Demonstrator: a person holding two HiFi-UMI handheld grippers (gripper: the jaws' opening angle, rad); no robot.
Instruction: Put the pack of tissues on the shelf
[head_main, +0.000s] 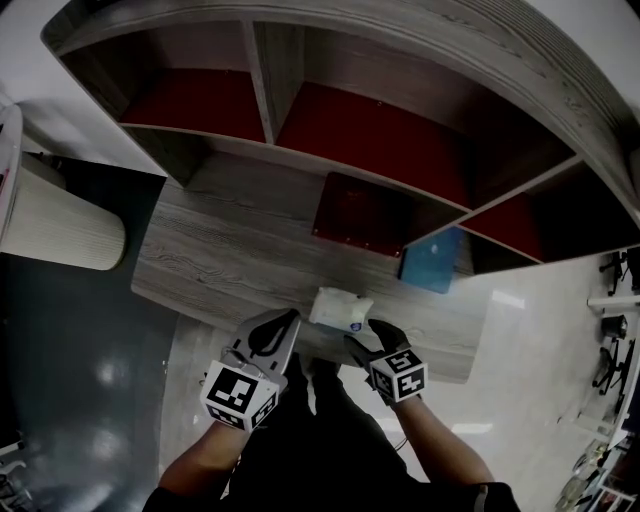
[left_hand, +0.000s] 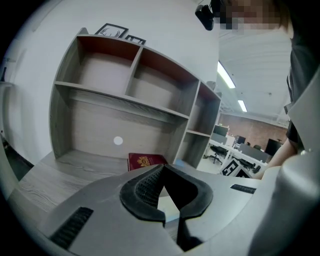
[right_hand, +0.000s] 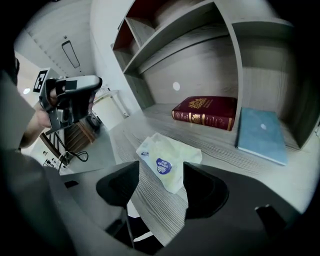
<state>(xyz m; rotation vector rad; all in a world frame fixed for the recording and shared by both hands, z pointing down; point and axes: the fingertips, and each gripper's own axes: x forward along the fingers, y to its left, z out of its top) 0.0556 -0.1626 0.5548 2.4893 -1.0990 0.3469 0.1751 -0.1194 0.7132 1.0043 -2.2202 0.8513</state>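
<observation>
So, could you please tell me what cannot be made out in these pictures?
- Print on the pack of tissues: too small in the right gripper view; only a blue logo shows.
- Title of the red book: the gilt lettering is too blurred in every view.
- The pack in the left gripper view: almost wholly hidden behind the body of the left gripper.
- The blue book: partly covered by the shelf in the head view.

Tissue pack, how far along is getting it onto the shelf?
Done: nothing; the pack of tissues lies on the desk, off the shelf. In hand: the right gripper, jaws apart, faces the pack without touching it; the left gripper is shut and empty. Remaining: grip, lift, place it in a compartment.
</observation>
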